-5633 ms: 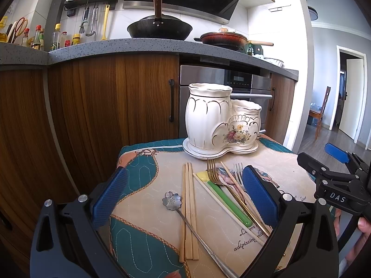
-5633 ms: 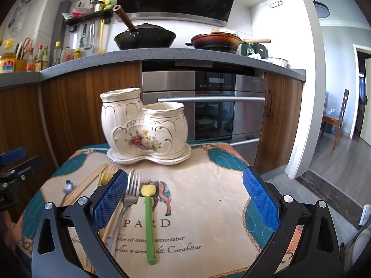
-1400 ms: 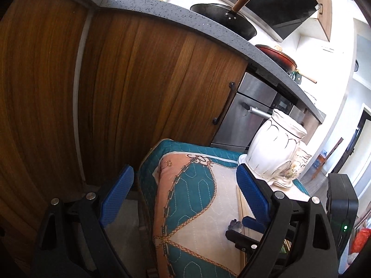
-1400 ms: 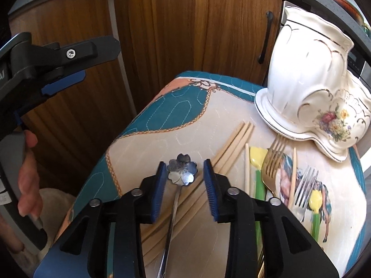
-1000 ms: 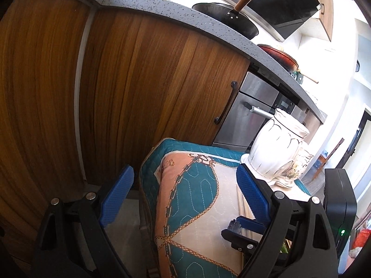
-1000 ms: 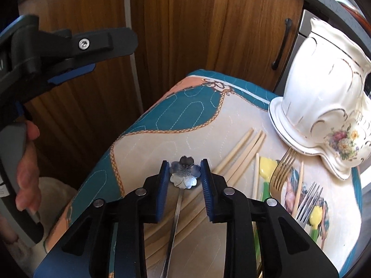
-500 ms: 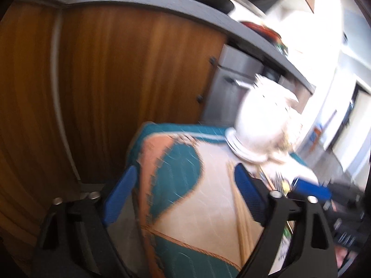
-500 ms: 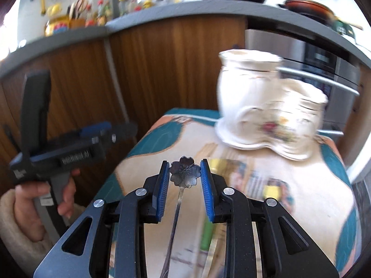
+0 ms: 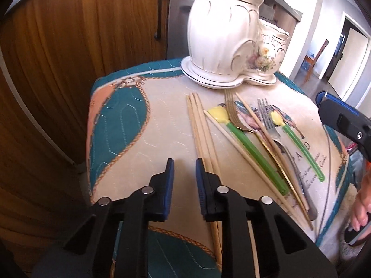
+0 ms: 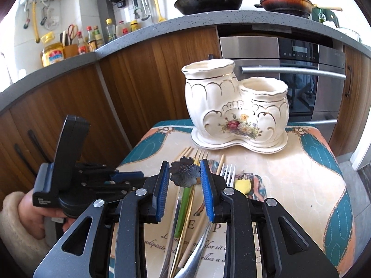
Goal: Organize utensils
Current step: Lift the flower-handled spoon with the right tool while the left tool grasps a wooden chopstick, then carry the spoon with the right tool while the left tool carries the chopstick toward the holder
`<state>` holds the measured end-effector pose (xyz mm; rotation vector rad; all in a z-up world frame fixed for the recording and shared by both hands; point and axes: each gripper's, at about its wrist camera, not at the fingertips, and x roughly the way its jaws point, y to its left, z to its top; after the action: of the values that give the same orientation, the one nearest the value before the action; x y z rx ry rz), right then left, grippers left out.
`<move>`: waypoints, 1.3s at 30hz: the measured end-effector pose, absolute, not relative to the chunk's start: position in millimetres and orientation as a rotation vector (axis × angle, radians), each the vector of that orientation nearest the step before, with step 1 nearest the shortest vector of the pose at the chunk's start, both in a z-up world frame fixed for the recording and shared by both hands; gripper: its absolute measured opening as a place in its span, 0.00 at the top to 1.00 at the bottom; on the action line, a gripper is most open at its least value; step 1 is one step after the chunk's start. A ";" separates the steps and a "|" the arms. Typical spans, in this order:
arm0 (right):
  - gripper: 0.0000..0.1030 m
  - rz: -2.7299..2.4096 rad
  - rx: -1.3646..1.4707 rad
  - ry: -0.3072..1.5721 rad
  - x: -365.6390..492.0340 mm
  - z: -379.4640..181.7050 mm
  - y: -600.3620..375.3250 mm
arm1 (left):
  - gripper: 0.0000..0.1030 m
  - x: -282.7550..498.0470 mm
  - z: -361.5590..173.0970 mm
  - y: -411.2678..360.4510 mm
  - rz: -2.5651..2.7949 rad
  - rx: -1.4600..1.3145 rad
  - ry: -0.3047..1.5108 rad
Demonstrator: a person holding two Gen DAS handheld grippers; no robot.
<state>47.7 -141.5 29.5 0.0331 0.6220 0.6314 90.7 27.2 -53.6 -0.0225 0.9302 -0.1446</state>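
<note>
In the right wrist view my right gripper (image 10: 183,170) is shut on a dark metal spoon with a flower-shaped head (image 10: 184,173), held above the cloth. The white double ceramic holder (image 10: 236,106) stands beyond it at the far side of the table. My left gripper (image 9: 184,166) points down at the cloth. Its jaws are closing, a narrow gap remains and only bare cloth shows between them. A bundle of wooden chopsticks (image 9: 199,127) lies just beside its right finger. Further right lie a gold fork (image 9: 234,113), a silver fork (image 9: 269,118) and two green-handled utensils (image 9: 252,148).
The quilted teal and beige cloth (image 9: 120,120) covers a small table whose left edge drops off next to wooden cabinets (image 9: 58,58). An oven (image 10: 301,74) and a counter with pans (image 10: 208,0) stand behind. A hand (image 10: 34,208) holds the left gripper's black body.
My left gripper swung from facing the cabinets down over the cloth beside the chopsticks, and its jaws narrowed from wide. My right gripper lifted the flower spoon off the cloth and now faces the holder.
</note>
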 end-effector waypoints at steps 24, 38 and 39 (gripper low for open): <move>0.72 0.649 0.110 0.574 46.7 38.1 -175.1 | 0.85 153.9 -40.0 8.2 -0.081 0.103 1.088; 0.72 0.632 0.117 0.463 32.7 56.0 -182.5 | 0.95 95.2 -6.4 38.8 -0.105 -0.027 0.879; 0.72 0.625 0.116 0.445 30.1 58.7 -183.1 | 0.95 93.7 -6.2 32.6 -0.104 -0.038 0.853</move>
<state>30.1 -183.1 58.7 0.1162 0.4446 0.6252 93.7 32.6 -6.2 -0.0380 0.8532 -0.1040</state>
